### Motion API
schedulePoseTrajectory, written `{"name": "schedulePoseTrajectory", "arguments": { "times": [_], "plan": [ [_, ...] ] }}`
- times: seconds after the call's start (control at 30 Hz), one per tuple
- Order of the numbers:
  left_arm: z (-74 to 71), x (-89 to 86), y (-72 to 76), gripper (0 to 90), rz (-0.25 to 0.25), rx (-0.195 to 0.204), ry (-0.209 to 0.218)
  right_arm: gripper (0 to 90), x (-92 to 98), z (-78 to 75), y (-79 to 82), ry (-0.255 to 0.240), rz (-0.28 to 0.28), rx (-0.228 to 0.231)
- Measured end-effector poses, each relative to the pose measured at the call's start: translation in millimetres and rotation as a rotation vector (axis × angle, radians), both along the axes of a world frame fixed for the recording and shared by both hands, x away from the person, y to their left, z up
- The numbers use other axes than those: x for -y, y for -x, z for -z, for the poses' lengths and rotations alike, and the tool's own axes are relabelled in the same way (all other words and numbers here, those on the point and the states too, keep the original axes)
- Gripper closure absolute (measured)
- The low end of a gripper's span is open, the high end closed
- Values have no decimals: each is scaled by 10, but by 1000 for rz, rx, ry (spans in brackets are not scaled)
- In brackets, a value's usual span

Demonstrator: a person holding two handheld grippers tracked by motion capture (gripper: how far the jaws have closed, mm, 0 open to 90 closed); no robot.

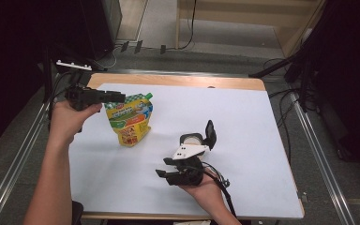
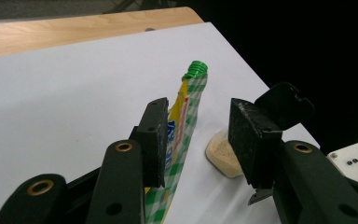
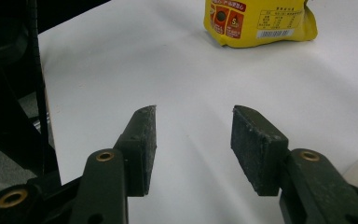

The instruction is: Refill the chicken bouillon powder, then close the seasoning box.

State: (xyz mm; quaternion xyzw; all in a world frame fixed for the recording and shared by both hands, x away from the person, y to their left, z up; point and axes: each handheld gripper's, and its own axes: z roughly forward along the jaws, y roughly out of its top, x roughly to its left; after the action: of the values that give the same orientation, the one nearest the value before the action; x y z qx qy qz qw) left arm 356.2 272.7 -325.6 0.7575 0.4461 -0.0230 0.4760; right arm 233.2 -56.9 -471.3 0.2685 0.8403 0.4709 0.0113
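Note:
A yellow and green spouted pouch (image 1: 129, 121) with a green screw cap stands on the white sheet (image 1: 243, 117) at the left. My left gripper (image 1: 121, 97) hovers at its upper left edge, level with the top. In the left gripper view the pouch (image 2: 192, 91) runs edge-on past the left pad (image 2: 156, 140), and the jaws of this gripper (image 2: 198, 112) stand apart without pressing on it. My right gripper (image 1: 163, 167) lies low near the front, pointing left. It is open (image 3: 193, 114) with bare sheet between its pads, and the pouch's base (image 3: 256, 21) shows far ahead.
A small round container (image 1: 193, 139) of cream-coloured stuff, its black flip lid (image 1: 210, 133) raised, sits just beyond the right hand. The wooden table edge (image 1: 178, 80) borders the sheet at the back. Metal rails and cables flank the table.

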Motion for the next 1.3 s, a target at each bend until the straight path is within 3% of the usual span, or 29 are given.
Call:
{"name": "schedulePoseTrajectory", "arguments": {
  "times": [0.37, 0.5, 0.63, 1.17, 1.3],
  "plan": [
    [17, -279, -7, 557, -64, -19, 9, 520, -10, -26, 8, 11, -11, -6],
    [101, -372, -39, 545, -107, -38, -11, 520, 9, -65, 2, 8, -12, -4],
    [191, -422, -85, 534, -122, -62, 4, 522, 51, -110, -18, 2, -2, 4],
    [555, -416, -197, 538, -138, -82, -50, 551, 306, -403, -102, -5, 55, 23],
    [632, -399, -195, 543, -137, -57, -60, 561, 393, -464, -140, -6, 73, 13]
  ]
}}
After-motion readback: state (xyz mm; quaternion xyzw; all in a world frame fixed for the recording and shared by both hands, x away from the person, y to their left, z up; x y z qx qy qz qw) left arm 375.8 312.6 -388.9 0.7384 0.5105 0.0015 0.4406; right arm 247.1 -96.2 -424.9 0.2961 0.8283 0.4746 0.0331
